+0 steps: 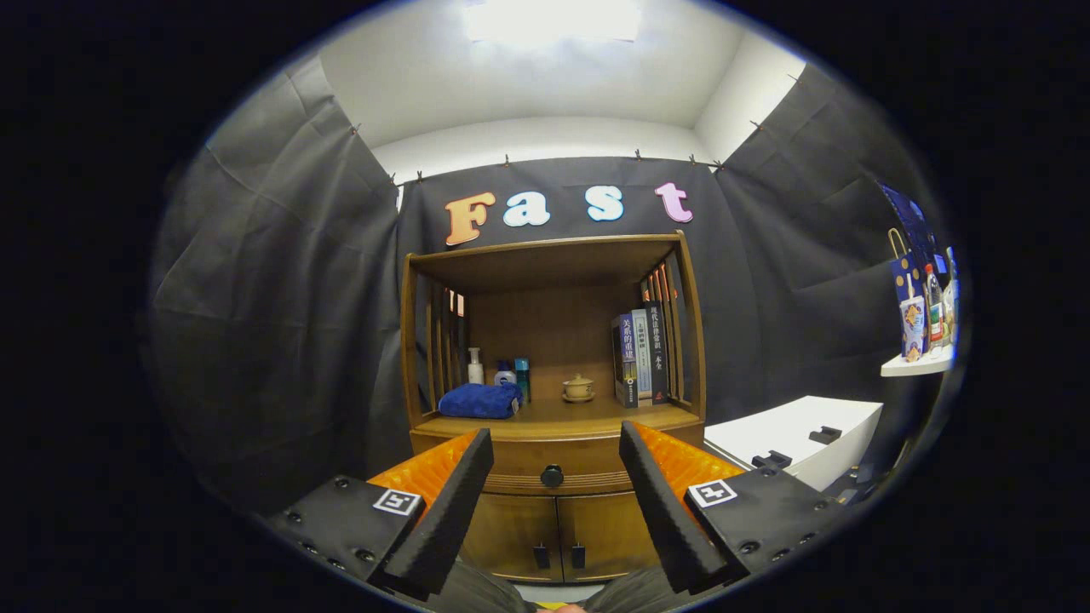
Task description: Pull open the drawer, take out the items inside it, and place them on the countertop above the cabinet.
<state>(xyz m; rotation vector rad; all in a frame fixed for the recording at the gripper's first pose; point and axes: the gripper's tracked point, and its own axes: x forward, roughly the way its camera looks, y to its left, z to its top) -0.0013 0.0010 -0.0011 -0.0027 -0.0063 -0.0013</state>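
the drawer point(553, 478) is a shallow wooden front set just under the countertop point(553, 423) of a brown wooden cabinet point(553, 519), with 1 round dark knob point(552, 476) at its middle and fine horizontal grooves along its lower edge. it sits flush with the cabinet face, closed, so nothing inside it can be seen. below it are 2 cabinet doors point(558, 532), each with a small dark pull near the centre seam. the gripper point(555, 447) is held level in front of the cabinet with its 2 fingers point(460, 502) spread wide apart and gripping nothing; the knob appears in the gap between them, beyond the tips and well apart from both. above the drawer the countertop forms the floor of an open shelf with slatted sides, where a folded blue towel point(479, 400) lies on the left, a pump bottle point(475, 367) and 2 smaller containers point(513, 375) stand behind it, a small lidded cup on a saucer point(578, 388) sits near the middle, and several upright books point(640, 358) lean at the right. to the right of the cabinet stands a white box point(800, 436), and higher up a white shelf point(915, 364) carries bottles and a bag.
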